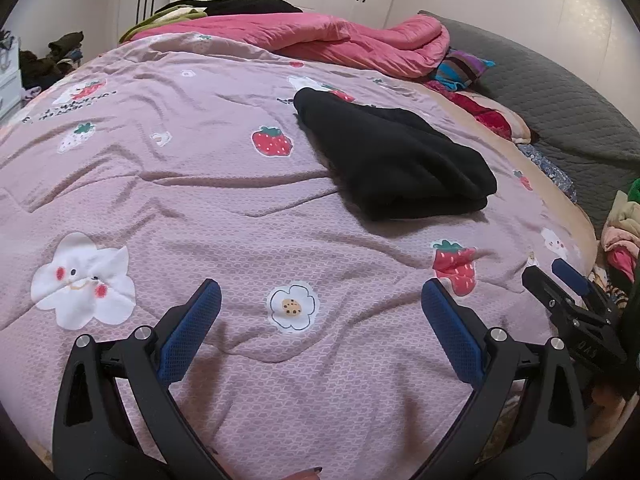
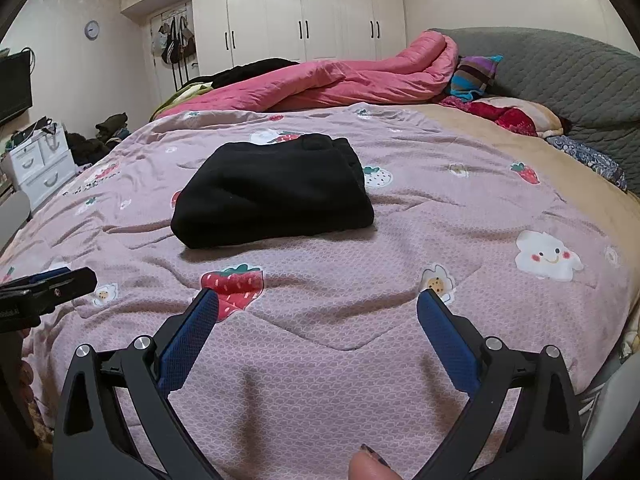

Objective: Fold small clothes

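Currently left claw [image 1: 320,304] and right claw [image 2: 318,312] spread wide, empty, above pink strawberry-print quilt [image 2: 400,240]. Folded black fleece garment [image 2: 272,196] lies mid-bed, apart from both. Risk: one-layer grab unravels fold.

Black garment [image 2: 272,194], folded into a thick bundle, lying flat on the bed's pink strawberry-print quilt [image 2: 360,340], at 12 o'clock

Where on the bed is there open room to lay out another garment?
Free: the pink quilt between the folded black garment and both grippers, and its left stretch. Crowded: the far side with the pink duvet and pillows.
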The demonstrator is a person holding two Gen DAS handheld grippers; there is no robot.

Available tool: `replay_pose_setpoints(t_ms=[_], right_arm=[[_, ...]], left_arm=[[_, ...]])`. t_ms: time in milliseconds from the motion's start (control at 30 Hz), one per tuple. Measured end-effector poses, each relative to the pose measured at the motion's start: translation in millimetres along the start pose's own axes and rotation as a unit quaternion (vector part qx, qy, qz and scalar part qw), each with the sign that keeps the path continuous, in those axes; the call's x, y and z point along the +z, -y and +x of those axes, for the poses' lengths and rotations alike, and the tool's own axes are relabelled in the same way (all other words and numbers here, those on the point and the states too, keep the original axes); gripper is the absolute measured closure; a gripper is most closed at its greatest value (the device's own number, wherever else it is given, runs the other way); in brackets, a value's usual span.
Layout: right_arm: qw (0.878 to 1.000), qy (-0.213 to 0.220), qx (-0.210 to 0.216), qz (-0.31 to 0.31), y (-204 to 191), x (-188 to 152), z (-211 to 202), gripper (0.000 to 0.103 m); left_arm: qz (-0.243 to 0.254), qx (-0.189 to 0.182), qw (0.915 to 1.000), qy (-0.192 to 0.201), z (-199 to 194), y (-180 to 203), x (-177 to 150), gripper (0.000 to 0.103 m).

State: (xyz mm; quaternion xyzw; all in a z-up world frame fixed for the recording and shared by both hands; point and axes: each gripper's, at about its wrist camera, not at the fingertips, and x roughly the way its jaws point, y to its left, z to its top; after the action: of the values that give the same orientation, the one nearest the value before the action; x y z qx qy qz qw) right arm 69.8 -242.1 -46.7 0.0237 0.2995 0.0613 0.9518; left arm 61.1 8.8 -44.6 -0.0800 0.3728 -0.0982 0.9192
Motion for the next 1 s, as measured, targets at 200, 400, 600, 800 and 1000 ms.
replay_pose_setpoints(t_ms=[200, 400, 600, 800, 1000], right_arm=[[1.000, 0.001, -0.004, 0.003, 3.0, 1.1, -1.0, 0.004], [1.000, -0.003, -0.003, 0.002, 2.7, 0.7, -0.1, 0.004], [1.000, -0.002, -0.002, 0.002, 2.0, 1.1, -0.3, 0.004], [1.000, -0.003, -0.003, 0.005, 3.6, 1.0, -0.4, 0.004], [1.000, -0.004, -0.002, 0.005, 3.8, 1.4, -0.1, 0.004]], left_arm=[[0.001, 0.002, 1.0000, -0.002, 0.0, 0.7, -0.4, 0.009], [0.001, 0.005, 1.0000, -0.002, 0.4, 0.0, 0.2, 0.009], [0.000, 0.006, 1.0000, -0.002, -0.4, -0.5, 0.0, 0.009], [0.000, 0.007, 1.0000, -0.002, -1.0, -1.1, 0.3, 0.009], [0.000, 0.009, 1.0000, -0.004, -1.1, -2.4, 0.7, 0.009]])
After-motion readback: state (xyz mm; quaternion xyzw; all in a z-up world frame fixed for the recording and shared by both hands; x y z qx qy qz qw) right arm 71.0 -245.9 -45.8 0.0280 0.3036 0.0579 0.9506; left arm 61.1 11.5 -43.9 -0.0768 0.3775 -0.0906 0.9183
